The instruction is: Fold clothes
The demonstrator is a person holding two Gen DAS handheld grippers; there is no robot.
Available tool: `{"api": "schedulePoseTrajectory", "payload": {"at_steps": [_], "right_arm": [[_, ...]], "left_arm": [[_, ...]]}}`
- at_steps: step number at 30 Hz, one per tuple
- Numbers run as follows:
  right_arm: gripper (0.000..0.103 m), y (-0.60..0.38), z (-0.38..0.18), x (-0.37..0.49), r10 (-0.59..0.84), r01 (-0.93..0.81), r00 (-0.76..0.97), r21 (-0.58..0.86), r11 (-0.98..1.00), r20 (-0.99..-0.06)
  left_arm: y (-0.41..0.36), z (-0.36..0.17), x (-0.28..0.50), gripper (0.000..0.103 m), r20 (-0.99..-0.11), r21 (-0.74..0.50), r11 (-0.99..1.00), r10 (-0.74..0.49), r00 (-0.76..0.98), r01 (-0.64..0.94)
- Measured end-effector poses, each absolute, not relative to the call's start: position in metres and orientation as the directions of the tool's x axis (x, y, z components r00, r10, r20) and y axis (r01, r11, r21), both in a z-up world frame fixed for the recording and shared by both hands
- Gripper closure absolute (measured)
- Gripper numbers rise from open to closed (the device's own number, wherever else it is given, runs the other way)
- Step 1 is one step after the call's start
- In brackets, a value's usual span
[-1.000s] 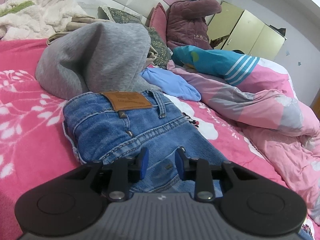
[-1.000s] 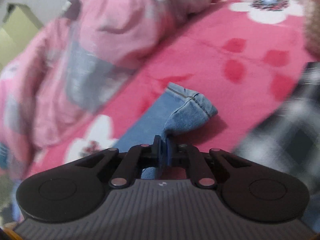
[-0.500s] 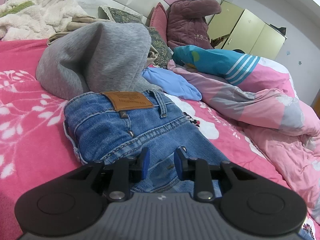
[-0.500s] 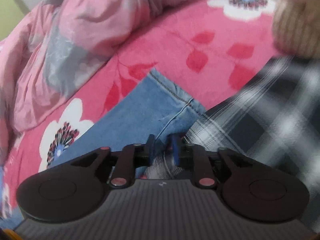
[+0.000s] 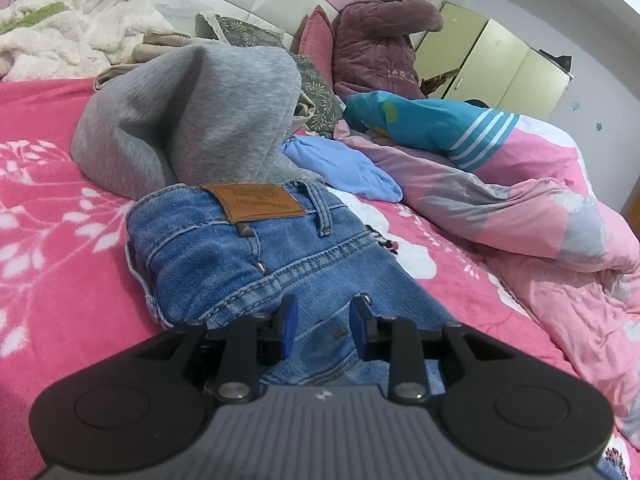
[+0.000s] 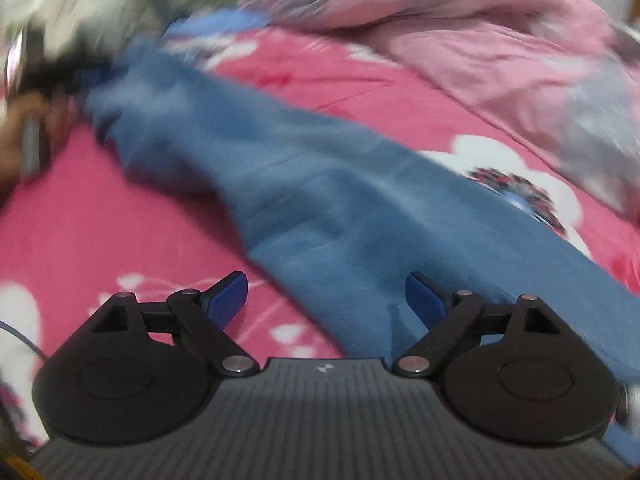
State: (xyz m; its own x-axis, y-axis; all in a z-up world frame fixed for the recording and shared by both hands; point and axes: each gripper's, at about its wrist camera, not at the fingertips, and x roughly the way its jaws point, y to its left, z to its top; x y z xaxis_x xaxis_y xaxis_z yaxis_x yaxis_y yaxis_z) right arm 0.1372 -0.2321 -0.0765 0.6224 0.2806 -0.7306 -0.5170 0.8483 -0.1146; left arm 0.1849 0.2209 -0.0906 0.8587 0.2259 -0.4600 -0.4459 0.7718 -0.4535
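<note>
Blue denim jeans (image 5: 248, 256): centre frame, flat on pink floral bedspread (image 5: 44, 216), grey hoodie (image 5: 192, 120) behind. Left gripper (image 5: 323, 326): parted, over denim, gripping nothing. Right gripper (image 6: 326, 298): spread wide, empty, above blurred leg.

Blue jeans (image 5: 256, 264) — flat on bed

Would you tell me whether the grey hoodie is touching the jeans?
Touching. In the left wrist view the grey hoodie's hem lies directly against the jeans' waistband.
</note>
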Motion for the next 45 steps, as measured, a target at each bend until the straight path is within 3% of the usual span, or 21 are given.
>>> {"api": "schedulePoseTrajectory", "payload": {"at_steps": [1, 4, 7, 9, 12, 16, 18, 20, 23, 24, 26, 28, 30, 31, 33, 36, 39, 41, 45], "right_arm": [[0.049, -0.227, -0.083, 0.139, 0.265, -0.517, 0.618, -0.128, 0.846, -0.74], [0.096, -0.231, -0.073, 0.136, 0.241, -0.444, 0.671, -0.12, 0.888, -0.701], [0.097, -0.231, -0.042, 0.119, 0.258, -0.402, 0.716, -0.082, 0.912, -0.649], [0.097, -0.227, -0.016, 0.099, 0.374, -0.448, 0.691, 0.039, 0.893, -0.619], [0.097, -0.212, 0.004, 0.075, 0.574, -0.537, 0.582, 0.258, 0.803, -0.576], [0.097, -0.16, -0.009, 0.061, 0.801, -0.618, 0.331, 0.528, 0.583, -0.498], [0.091, -0.141, -0.017, 0.057, 0.813, -0.64, 0.274, 0.534, 0.553, -0.514], [0.077, -0.124, -0.024, 0.053, 0.808, -0.663, 0.231, 0.521, 0.538, -0.542], [0.066, -0.099, -0.036, 0.046, 0.796, -0.696, 0.167, 0.502, 0.514, -0.582], [0.06, -0.107, -0.031, 0.047, 0.81, -0.692, 0.178, 0.514, 0.506, -0.559], [0.029, -0.137, -0.014, 0.049, 0.859, -0.673, 0.222, 0.565, 0.478, -0.462], [0.015, -0.176, -0.003, 0.061, 0.923, -0.644, 0.252, 0.663, 0.383, -0.29], [0.01, -0.217, -0.009, 0.075, 0.945, -0.583, 0.307, 0.763, 0.28, -0.112], [0.01, -0.237, -0.018, 0.084, 0.926, -0.526, 0.369, 0.803, 0.278, -0.079], [0.01, -0.27, -0.042, 0.106, 0.859, -0.358, 0.499, 0.875, 0.325, -0.115], [0.028, -0.304, -0.082, 0.14, 0.719, -0.044, 0.615, 0.896, 0.442, -0.324], [0.053, -0.316, -0.119, 0.167, 0.632, 0.147, 0.652, 0.888, 0.437, -0.419], [0.088, -0.322, -0.138, 0.181, 0.594, 0.232, 0.673, 0.888, 0.397, -0.441], [0.099, -0.321, -0.14, 0.179, 0.571, 0.238, 0.715, 0.908, 0.345, -0.404]], "left_arm": [[0.221, -0.091, 0.185, 0.073, -0.46, -0.453, 0.772, 0.226, 0.859, -0.446], [0.221, -0.091, 0.185, 0.073, -0.459, -0.452, 0.772, 0.228, 0.859, -0.446], [0.22, -0.09, 0.185, 0.073, -0.459, -0.454, 0.77, 0.229, 0.858, -0.448], [0.22, -0.09, 0.185, 0.073, -0.459, -0.453, 0.77, 0.231, 0.858, -0.449], [0.22, -0.09, 0.186, 0.073, -0.458, -0.454, 0.77, 0.23, 0.859, -0.449], [0.22, -0.09, 0.185, 0.073, -0.458, -0.451, 0.771, 0.232, 0.858, -0.449], [0.22, -0.091, 0.185, 0.073, -0.458, -0.449, 0.772, 0.233, 0.858, -0.45], [0.22, -0.091, 0.185, 0.073, -0.456, -0.448, 0.773, 0.233, 0.859, -0.448], [0.219, -0.091, 0.185, 0.073, -0.457, -0.446, 0.774, 0.236, 0.858, -0.45], [0.219, -0.09, 0.185, 0.073, -0.457, -0.444, 0.774, 0.238, 0.857, -0.452], [0.218, -0.091, 0.186, 0.073, -0.457, -0.439, 0.775, 0.242, 0.856, -0.454], [0.218, -0.091, 0.186, 0.073, -0.456, -0.439, 0.776, 0.242, 0.856, -0.453], [0.218, -0.091, 0.186, 0.073, -0.456, -0.439, 0.776, 0.242, 0.856, -0.453], [0.217, -0.091, 0.186, 0.073, -0.456, -0.437, 0.776, 0.243, 0.856, -0.453], [0.217, -0.091, 0.186, 0.073, -0.457, -0.435, 0.778, 0.245, 0.855, -0.454], [0.217, -0.091, 0.186, 0.073, -0.456, -0.434, 0.778, 0.246, 0.855, -0.455], [0.216, -0.091, 0.186, 0.073, -0.455, -0.428, 0.78, 0.249, 0.855, -0.455], [0.216, -0.091, 0.187, 0.073, -0.454, -0.425, 0.782, 0.25, 0.855, -0.455], [0.216, -0.091, 0.187, 0.073, -0.454, -0.422, 0.784, 0.252, 0.855, -0.455]]}}
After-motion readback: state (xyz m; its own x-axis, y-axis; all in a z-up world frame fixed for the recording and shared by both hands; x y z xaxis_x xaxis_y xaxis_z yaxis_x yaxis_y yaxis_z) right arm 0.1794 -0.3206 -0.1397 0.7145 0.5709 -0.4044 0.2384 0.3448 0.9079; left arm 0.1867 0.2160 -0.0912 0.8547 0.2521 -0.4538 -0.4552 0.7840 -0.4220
